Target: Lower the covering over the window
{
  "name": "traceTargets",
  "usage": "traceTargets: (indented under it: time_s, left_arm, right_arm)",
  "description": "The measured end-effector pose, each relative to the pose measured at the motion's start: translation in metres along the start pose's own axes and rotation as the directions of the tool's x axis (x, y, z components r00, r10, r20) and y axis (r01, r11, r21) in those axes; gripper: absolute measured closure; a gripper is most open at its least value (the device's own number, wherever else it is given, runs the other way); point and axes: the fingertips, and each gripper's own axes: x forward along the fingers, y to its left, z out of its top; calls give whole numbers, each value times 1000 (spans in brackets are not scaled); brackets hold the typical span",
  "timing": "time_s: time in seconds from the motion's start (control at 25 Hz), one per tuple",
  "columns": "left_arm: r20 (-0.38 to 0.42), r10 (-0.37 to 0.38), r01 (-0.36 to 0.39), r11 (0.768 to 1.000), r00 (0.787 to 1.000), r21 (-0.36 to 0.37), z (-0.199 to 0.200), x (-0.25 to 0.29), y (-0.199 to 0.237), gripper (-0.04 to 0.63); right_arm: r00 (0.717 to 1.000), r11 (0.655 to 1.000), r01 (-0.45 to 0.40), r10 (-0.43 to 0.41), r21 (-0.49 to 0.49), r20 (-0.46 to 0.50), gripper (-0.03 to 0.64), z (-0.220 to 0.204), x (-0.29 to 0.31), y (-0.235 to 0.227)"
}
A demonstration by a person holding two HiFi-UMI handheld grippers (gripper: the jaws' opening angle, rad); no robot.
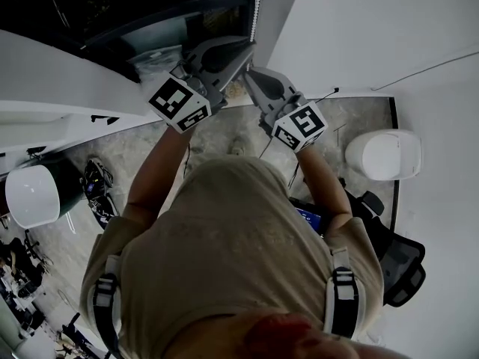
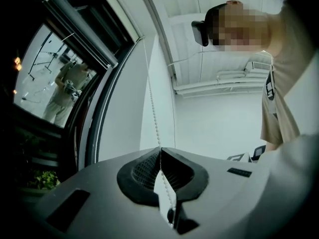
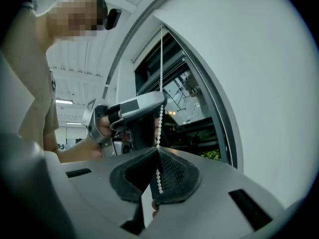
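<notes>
Now the left gripper and right gripper are both clamping the upright bead chain, with the left jaws sitting just above the right.

White rounded object near black office chair, on speckled grey floor.

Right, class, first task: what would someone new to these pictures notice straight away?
The white bead chain hanging beside the dark window catches the eye first. Both tools are clamped shut on it, the left hand-held gripper higher up the chain and the right hand-held gripper just below. In the head view, the person's beige shirt fills the middle.
</notes>
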Motion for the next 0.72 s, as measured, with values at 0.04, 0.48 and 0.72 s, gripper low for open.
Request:
traceTargets:
  time_s: [0.04,0.48,0.72]
  left_arm:
    - [-5,7,-7,1000,1000,-16,-3,-1,-3,574]
    - [-38,93,-95,993,995,-69,-58,-35,5,577]
    - [-88,29,-35,997,996,-71,-81,-38,-26,576]
  right_arm:
    - [1000,1000,-4,4,-6,-21,606,-3,-2,2]
    - [983,987,-155,158,-41,97,454,68,-7,2]
    - [987,981,-116,132,-154,96,490,91,18,23]
